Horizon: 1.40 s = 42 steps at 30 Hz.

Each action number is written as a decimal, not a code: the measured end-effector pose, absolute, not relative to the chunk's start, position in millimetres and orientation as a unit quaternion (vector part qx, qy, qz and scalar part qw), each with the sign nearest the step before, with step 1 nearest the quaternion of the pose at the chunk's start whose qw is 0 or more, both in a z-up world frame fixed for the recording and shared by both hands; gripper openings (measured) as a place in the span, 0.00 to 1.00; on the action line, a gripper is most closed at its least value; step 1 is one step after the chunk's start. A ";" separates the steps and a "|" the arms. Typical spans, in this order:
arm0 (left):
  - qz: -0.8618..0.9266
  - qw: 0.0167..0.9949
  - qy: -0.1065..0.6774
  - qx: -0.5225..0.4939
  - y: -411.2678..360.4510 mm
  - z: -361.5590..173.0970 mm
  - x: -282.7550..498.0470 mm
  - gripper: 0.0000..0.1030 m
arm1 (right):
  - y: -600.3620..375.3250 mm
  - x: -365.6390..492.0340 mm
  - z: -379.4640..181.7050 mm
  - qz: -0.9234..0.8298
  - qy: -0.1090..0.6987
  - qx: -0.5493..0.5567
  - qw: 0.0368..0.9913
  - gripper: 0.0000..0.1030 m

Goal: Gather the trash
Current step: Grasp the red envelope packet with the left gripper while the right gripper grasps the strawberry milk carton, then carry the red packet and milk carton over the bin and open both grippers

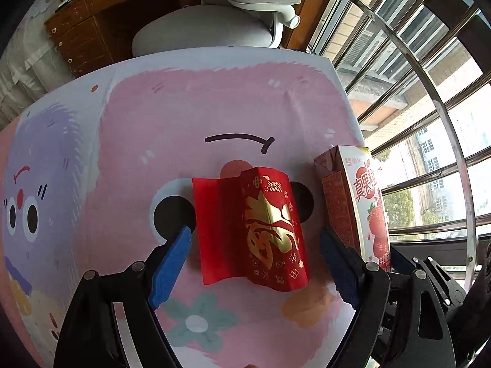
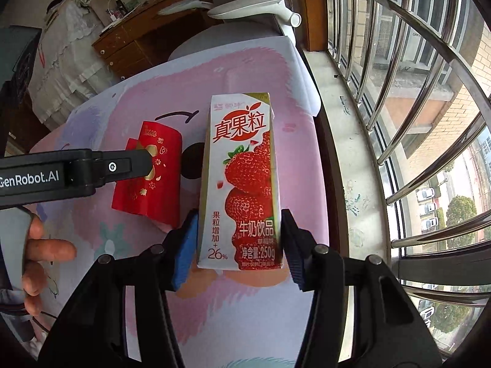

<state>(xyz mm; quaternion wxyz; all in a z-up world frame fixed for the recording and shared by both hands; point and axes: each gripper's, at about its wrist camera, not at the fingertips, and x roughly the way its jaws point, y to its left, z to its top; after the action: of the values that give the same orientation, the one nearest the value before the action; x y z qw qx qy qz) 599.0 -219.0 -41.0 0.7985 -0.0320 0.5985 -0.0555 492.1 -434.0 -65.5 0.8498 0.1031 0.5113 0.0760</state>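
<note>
A red envelope [image 1: 251, 227] with gold print lies half unfolded on the pink cartoon tablecloth [image 1: 184, 116]. My left gripper [image 1: 254, 260] is open, its blue pads [image 1: 172, 260] on either side of the envelope and apart from it. Just right of the envelope a strawberry milk carton [image 2: 242, 184] stands upright. The right gripper [image 2: 239, 245] is shut on the carton's lower part, a pad against each side. In the right wrist view the left gripper's black body [image 2: 76, 171] reaches over the envelope [image 2: 147, 184], and a person's hand [image 2: 40, 245] holds it.
The table's right edge [image 2: 310, 98] runs along a stone windowsill [image 2: 346, 141] and a window with metal bars [image 2: 414, 92]. A grey office chair [image 1: 214, 24] stands beyond the far edge, with a wooden desk [image 1: 92, 30] behind it.
</note>
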 end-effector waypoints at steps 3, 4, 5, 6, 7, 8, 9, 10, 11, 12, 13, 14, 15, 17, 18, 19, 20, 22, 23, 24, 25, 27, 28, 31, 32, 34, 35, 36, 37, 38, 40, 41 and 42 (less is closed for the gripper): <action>-0.044 0.793 0.607 -0.023 -220.3 -52.2 605.4 0.84 | -433.2 495.2 -66.2 0.078 0.509 0.101 0.852 0.47; -0.042 0.790 0.611 -0.024 -221.1 -56.4 605.1 0.84 | -431.1 493.8 -66.2 0.078 0.508 0.100 0.852 0.47; -0.039 0.788 0.614 -0.026 -221.5 -60.4 606.7 0.84 | -430.8 494.0 -66.6 0.079 0.507 0.100 0.852 0.47; -0.036 0.785 0.618 -0.028 -221.9 -64.8 607.4 0.84 | -428.6 492.9 -65.6 0.078 0.506 0.100 0.853 0.47; -0.034 0.782 0.622 -0.028 -223.1 -68.6 608.4 0.84 | -428.2 492.7 -65.8 0.078 0.506 0.100 0.853 0.47; -0.031 0.779 0.625 -0.027 -224.7 -72.0 608.8 0.84 | -428.7 493.5 -66.6 0.077 0.506 0.100 0.853 0.47; -0.029 0.777 0.628 -0.028 -226.2 -74.6 609.1 0.84 | -428.2 493.4 -66.6 0.077 0.506 0.100 0.853 0.47; -0.030 0.776 0.630 -0.033 -227.3 -76.5 609.1 0.80 | -425.7 491.4 -64.7 0.077 0.506 0.099 0.854 0.47; -0.033 0.773 0.632 -0.039 -227.7 -77.9 608.9 0.71 | -426.0 491.9 -65.3 0.077 0.506 0.099 0.853 0.47; -0.036 0.770 0.635 -0.045 -228.1 -79.7 608.5 0.66 | -425.8 491.4 -64.7 0.077 0.506 0.099 0.853 0.47; -0.038 0.769 0.636 -0.049 -228.1 -80.3 607.3 0.59 | -422.9 488.7 -63.1 0.078 0.507 0.098 0.853 0.47; -0.041 0.770 0.634 -0.053 -228.1 -79.3 605.2 0.45 | -422.5 488.4 -63.6 0.078 0.508 0.098 0.852 0.47; -0.045 0.772 0.632 -0.057 -227.6 -77.7 602.6 0.42 | -419.3 485.2 -62.2 0.080 0.508 0.097 0.852 0.47; -0.044 0.775 0.628 -0.056 -226.4 -73.7 596.7 0.20 | -415.3 480.3 -61.9 0.082 0.510 0.096 0.851 0.46; -0.043 0.776 0.627 -0.052 -225.1 -72.1 593.0 0.20 | -413.0 478.3 -62.0 0.084 0.511 0.095 0.850 0.46; -0.043 0.779 0.624 -0.048 -223.8 -70.0 588.4 0.20 | -410.0 474.5 -61.6 0.086 0.513 0.095 0.849 0.46; -0.043 0.782 0.620 -0.044 -222.1 -67.1 583.0 0.18 | -407.7 471.3 -61.2 0.089 0.514 0.096 0.848 0.46; -0.042 0.788 0.613 -0.038 -216.8 -60.7 569.8 0.17 | -401.7 463.3 -59.5 0.094 0.516 0.097 0.846 0.46; -0.043 0.790 0.611 -0.037 -213.4 -57.5 562.3 0.17 | -397.7 457.5 -57.3 0.098 0.515 0.097 0.846 0.46; -0.043 0.793 0.607 -0.038 -208.5 -53.3 552.9 0.17 | -393.5 451.7 -54.2 0.101 0.513 0.098 0.847 0.46; -0.044 0.795 0.603 -0.039 -203.7 -49.1 543.5 0.17 | -389.5 445.8 -50.9 0.103 0.512 0.099 0.847 0.46; -0.042 0.801 0.596 -0.037 -190.8 -38.9 521.3 0.17 | -382.3 432.9 -42.5 0.108 0.509 0.104 0.847 0.46; -0.039 0.804 0.592 -0.036 -184.5 -33.4 509.9 0.17 | -378.5 426.5 -39.1 0.111 0.509 0.106 0.847 0.46; -0.031 0.813 0.580 -0.039 -157.0 -16.6 470.0 0.17 | -361.0 401.6 -25.5 0.119 0.505 0.105 0.848 0.46; -0.029 0.816 0.576 -0.042 -146.0 -12.3 455.0 0.17 | -355.1 393.4 -22.1 0.122 0.504 0.103 0.849 0.46; -0.022 0.820 0.570 -0.045 -125.5 -2.1 424.3 0.17 | -337.9 371.2 -12.6 0.129 0.502 0.094 0.850 0.46; -0.018 0.822 0.567 -0.044 -117.6 3.0 409.1 0.16 | -330.0 361.4 -8.3 0.131 0.501 0.090 0.851 0.46; -0.014 0.825 0.564 -0.042 -108.9 7.8 393.3 0.16 | -321.6 350.0 -4.2 0.134 0.501 0.087 0.851 0.46; -0.010 0.827 0.561 -0.041 -100.9 11.6 379.9 0.16 | -313.4 339.1 -0.9 0.136 0.500 0.085 0.851 0.46; -0.008 0.829 0.558 -0.042 -91.4 18.2 362.5 0.16 | -305.4 328.2 2.6 0.138 0.498 0.083 0.852 0.46; -0.006 0.832 0.552 -0.049 -72.1 27.0 333.2 0.16 | -289.2 306.1 9.9 0.141 0.496 0.079 0.853 0.46; -0.005 0.834 0.549 -0.053 -63.8 30.9 320.6 0.16 | -282.0 295.7 12.6 0.142 0.495 0.079 0.854 0.46; -0.003 0.837 0.545 -0.056 -53.5 35.4 305.5 0.16 | -273.2 283.5 16.0 0.142 0.494 0.077 0.855 0.46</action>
<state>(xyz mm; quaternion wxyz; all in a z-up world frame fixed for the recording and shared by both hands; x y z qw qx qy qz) 305.5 -53.5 35.4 0.8366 -0.0558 0.5450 -0.0031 283.5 -273.2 16.0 0.8545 0.0767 0.4936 0.1424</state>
